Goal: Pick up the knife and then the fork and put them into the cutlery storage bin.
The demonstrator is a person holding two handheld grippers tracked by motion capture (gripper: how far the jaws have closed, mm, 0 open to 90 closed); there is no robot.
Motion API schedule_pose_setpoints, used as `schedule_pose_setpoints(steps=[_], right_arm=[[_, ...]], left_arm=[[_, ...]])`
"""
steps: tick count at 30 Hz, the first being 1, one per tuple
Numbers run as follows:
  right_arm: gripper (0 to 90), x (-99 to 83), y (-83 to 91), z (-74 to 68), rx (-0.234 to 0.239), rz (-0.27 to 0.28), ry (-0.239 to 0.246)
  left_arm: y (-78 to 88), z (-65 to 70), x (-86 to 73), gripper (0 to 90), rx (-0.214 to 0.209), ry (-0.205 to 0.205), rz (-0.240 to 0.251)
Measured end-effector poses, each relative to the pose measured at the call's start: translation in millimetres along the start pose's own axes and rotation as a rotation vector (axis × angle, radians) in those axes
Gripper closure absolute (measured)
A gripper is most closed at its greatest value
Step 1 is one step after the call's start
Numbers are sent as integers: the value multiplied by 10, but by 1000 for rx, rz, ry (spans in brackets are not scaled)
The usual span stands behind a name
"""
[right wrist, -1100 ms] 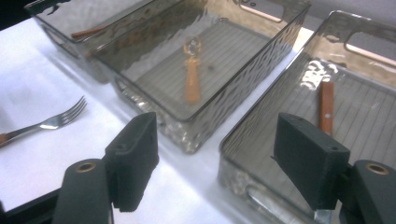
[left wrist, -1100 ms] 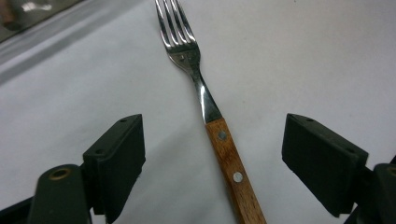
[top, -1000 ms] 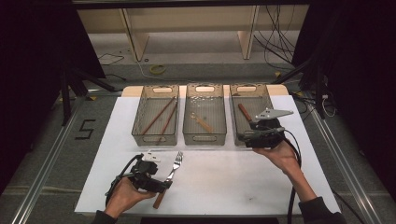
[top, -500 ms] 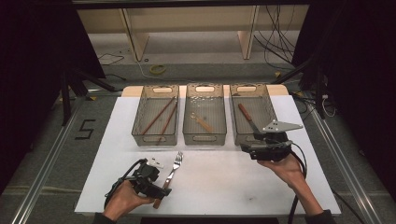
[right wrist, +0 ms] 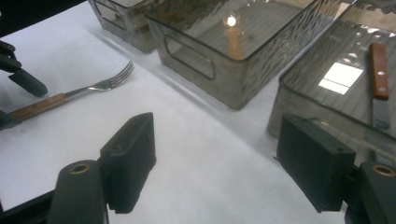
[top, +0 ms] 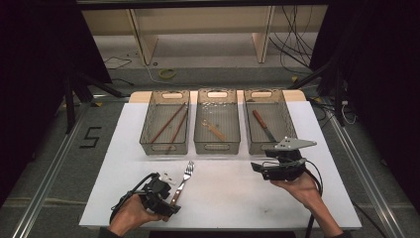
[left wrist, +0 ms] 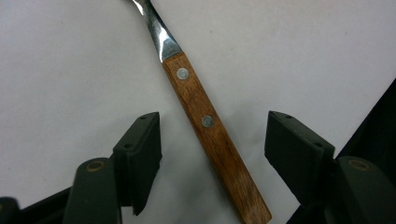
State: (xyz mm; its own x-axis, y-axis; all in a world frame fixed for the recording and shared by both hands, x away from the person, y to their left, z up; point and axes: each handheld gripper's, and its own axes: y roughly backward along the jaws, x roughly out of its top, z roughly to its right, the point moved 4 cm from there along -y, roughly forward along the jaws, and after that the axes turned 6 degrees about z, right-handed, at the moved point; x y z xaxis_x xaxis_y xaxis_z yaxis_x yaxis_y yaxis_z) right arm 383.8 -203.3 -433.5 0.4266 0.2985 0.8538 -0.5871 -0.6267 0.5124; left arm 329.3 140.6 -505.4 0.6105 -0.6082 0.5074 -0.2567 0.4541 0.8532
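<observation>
A fork [top: 185, 175] with a wooden handle [left wrist: 210, 140] lies on the white mat, tines toward the bins. My left gripper [top: 172, 199] is low over the mat at the near left. Its jaws straddle the handle and have just been closing, with gaps still showing on both sides of the wood. My right gripper [top: 257, 168] hovers in front of the right bin [top: 257, 147], open, with bare mat between its fingers [right wrist: 217, 149]. The fork [right wrist: 88, 88] and the left gripper's jaws also appear at the left of the right gripper view.
Three clear bins stand in a row at the back of the mat [top: 237, 203]. The left bin [top: 163, 148] holds chopsticks [top: 168, 123], the middle bin [top: 217, 147] a small utensil, and the right bin a wooden-handled knife [right wrist: 379, 74]. Dark floor surrounds the table.
The left gripper's jaws have narrowed around the fork handle. The right gripper has drawn back from the right bin toward the near edge and sunk a little.
</observation>
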Motion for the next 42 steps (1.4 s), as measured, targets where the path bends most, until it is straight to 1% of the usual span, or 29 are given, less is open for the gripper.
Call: schedule_pose_setpoints(steps=[4,8,10,15,18,21,24,27,30,37,42], right_arm=[[290,-31,6,-45,7,-4,9],[290,-47,12,-67,15,-10,11],[291,-55,10,-71,18,-10,13],[294,-64,0,-76,21,-13,15],[296,-64,1,-77,22,-13,15],[297,-63,2,-79,24,-13,15],[299,-62,3,-86,26,-12,16],[300,-62,2,-87,26,-12,17],[301,-61,3,-88,28,-11,17],[305,-58,5,-94,29,-7,23],[307,-63,-1,-99,30,-11,20]], left_arm=[[0,12,-11,416,1,-9,-11],[-3,16,-22,463,12,-23,-23],[-4,19,-23,485,21,-36,-26],[-8,23,-20,521,40,-49,-31],[-15,42,-17,538,60,-63,-36],[-9,49,-15,582,57,-78,-44],[-16,51,-9,608,69,-51,-36],[-10,37,-6,631,70,-46,-45],[-6,15,-8,671,74,-21,-39],[1,-19,-7,734,76,-1,-41],[1,-22,-7,752,77,-7,-39]])
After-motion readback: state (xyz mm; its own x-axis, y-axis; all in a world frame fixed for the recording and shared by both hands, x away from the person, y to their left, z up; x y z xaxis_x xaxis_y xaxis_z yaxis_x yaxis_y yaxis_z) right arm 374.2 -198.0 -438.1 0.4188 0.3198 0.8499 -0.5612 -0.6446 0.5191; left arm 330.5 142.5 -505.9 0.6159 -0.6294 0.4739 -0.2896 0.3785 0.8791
